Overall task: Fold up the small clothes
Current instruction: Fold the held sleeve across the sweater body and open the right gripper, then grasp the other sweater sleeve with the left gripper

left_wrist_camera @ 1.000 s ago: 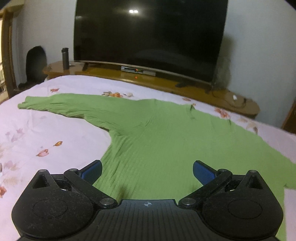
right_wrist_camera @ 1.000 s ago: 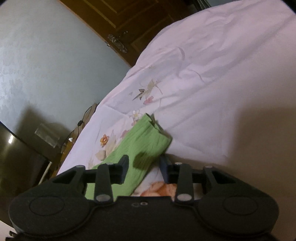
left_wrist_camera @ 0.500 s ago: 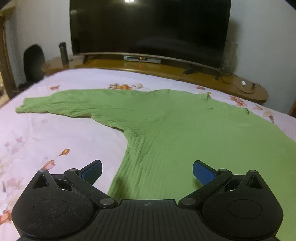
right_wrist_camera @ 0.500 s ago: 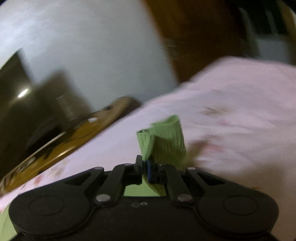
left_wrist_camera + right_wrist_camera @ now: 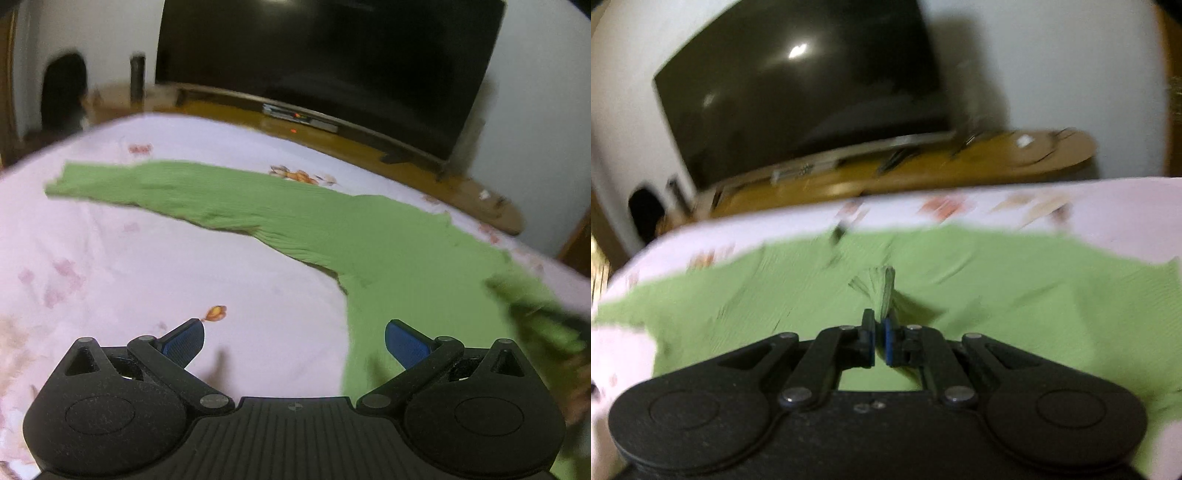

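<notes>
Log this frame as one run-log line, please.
stage: folding sleeve inward | right gripper: shut on sleeve cuff, above green sweater | left gripper: open, empty | surface: bed sheet

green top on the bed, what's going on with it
A person is folding a green long-sleeved top spread on a pink floral bedsheet. The right gripper has its jaws shut on the end of one sleeve, held over the top's body. The left gripper hovers open and empty near the body's left edge. The other sleeve lies stretched out flat.
</notes>
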The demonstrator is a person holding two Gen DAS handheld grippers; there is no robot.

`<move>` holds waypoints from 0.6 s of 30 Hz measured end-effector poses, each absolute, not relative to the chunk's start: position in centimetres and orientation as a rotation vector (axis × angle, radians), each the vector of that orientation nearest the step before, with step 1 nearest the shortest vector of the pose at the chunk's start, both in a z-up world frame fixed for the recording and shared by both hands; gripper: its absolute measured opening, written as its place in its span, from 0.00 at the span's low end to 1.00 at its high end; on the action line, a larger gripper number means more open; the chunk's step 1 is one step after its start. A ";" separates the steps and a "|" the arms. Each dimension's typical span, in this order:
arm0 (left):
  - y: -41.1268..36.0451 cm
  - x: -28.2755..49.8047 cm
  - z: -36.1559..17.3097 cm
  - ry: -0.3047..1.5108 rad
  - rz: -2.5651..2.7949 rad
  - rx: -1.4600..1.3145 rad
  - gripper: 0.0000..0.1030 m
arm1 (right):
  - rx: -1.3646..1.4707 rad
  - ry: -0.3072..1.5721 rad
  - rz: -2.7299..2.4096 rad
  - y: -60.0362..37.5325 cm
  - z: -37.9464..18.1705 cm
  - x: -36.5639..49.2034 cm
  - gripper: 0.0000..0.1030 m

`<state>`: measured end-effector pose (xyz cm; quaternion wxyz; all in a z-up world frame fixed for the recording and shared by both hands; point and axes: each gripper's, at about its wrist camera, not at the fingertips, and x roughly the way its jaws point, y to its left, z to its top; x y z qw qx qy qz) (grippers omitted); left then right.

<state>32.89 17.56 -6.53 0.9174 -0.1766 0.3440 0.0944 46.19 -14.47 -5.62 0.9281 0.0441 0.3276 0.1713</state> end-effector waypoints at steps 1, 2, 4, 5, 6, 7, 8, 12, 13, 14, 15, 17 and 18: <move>18.1 33.0 -6.7 0.705 0.183 -0.395 1.00 | 0.075 0.696 0.368 -13.9 -6.5 46.0 0.11; 18.4 33.4 -6.8 0.703 0.170 -0.416 1.00 | 0.060 0.735 0.386 -12.8 -7.6 45.9 0.18; 18.3 34.4 -6.9 0.698 0.106 -0.441 0.99 | -0.002 0.681 0.384 -11.6 -7.7 44.4 0.45; 17.8 35.1 -6.9 0.694 0.067 -0.457 0.99 | -0.023 0.659 0.379 -11.6 -7.2 44.0 0.51; 17.0 35.9 -7.0 0.691 0.023 -0.472 0.93 | -0.025 0.618 0.376 -11.9 -6.5 42.7 0.52; 16.1 36.9 -7.0 0.691 -0.029 -0.490 0.75 | -0.020 0.596 0.371 -12.6 -6.1 42.0 0.52; 14.8 38.3 -7.2 0.706 -0.082 -0.513 0.69 | -0.010 0.580 0.355 -13.0 -5.6 41.3 0.52; 9.3 43.3 -8.4 0.725 -0.255 -0.580 0.63 | 0.077 0.571 0.247 -17.5 -4.3 39.1 0.52; 7.9 44.4 -9.0 0.739 -0.287 -0.602 0.63 | 0.104 0.568 0.222 -18.8 -4.1 38.4 0.51; 6.7 45.6 -9.7 0.765 -0.314 -0.634 0.63 | 0.126 0.562 0.205 -19.7 -4.3 38.1 0.51; 5.6 46.7 -10.4 0.798 -0.333 -0.663 0.63 | 0.148 0.558 0.183 -20.8 -4.1 37.4 0.51; 3.7 48.2 -11.8 0.841 -0.345 -0.684 0.63 | 0.165 0.555 0.136 -22.6 -3.7 36.3 0.51; 3.0 48.7 -12.3 0.860 -0.340 -0.682 0.63 | 0.174 0.552 0.118 -23.6 -3.9 36.0 0.51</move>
